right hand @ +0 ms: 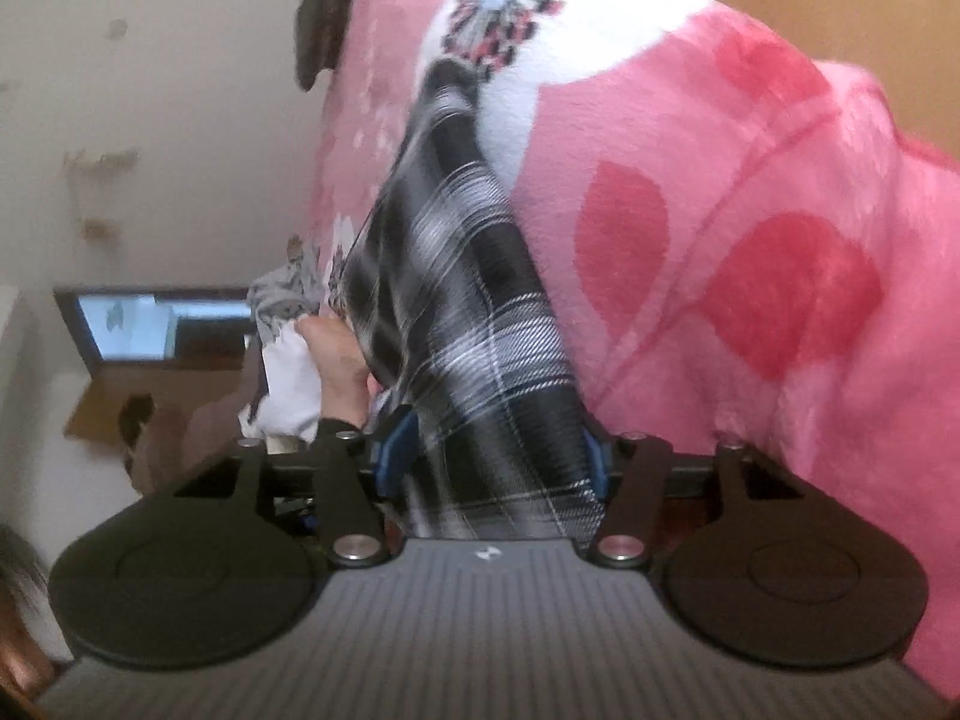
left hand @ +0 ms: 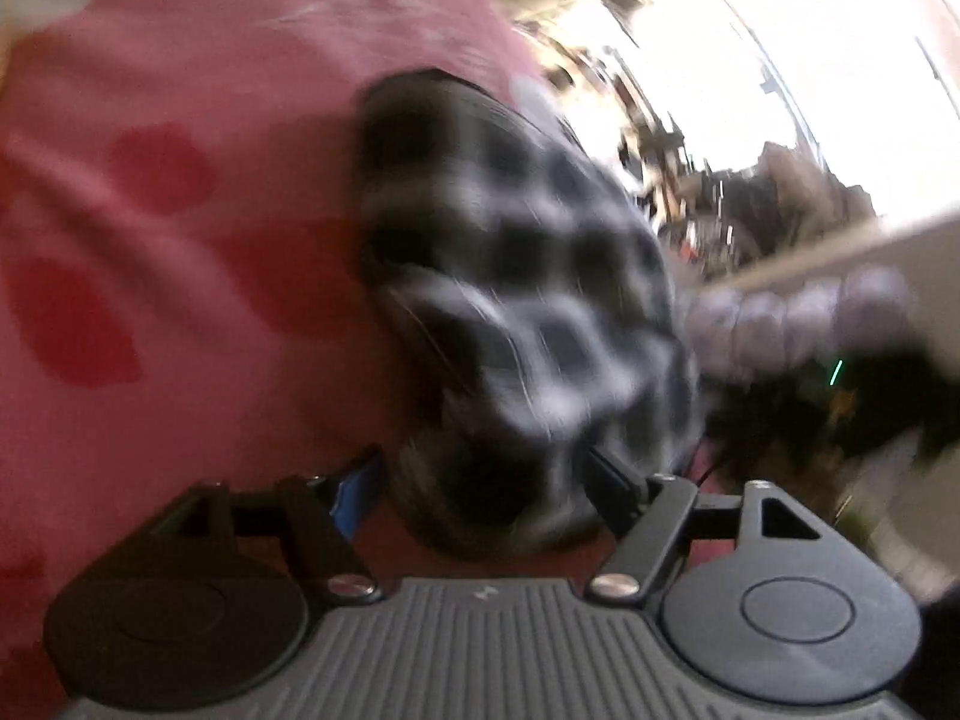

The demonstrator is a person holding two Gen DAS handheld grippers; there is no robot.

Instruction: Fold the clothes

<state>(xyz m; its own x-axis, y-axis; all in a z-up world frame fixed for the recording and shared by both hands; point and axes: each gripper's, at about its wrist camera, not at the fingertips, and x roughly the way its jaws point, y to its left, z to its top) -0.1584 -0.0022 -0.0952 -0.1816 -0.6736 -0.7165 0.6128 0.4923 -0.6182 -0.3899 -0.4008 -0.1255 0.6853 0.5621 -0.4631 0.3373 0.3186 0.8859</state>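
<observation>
Between right tool (right hand: 489,459) fingers: plaid garment (right hand: 462,300); grip hidden.

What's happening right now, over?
Left hand-held gripper and right hand-held gripper: both around plaid garment, grip unclear. Garment on pink blanket. Nothing blocking.

Black-and-white plaid on pink

Between the jaws, the garment (right hand: 474,324) is black-grey-white plaid; beyond them, the blanket (right hand: 750,252) is pink with red petals and a white patch.
</observation>
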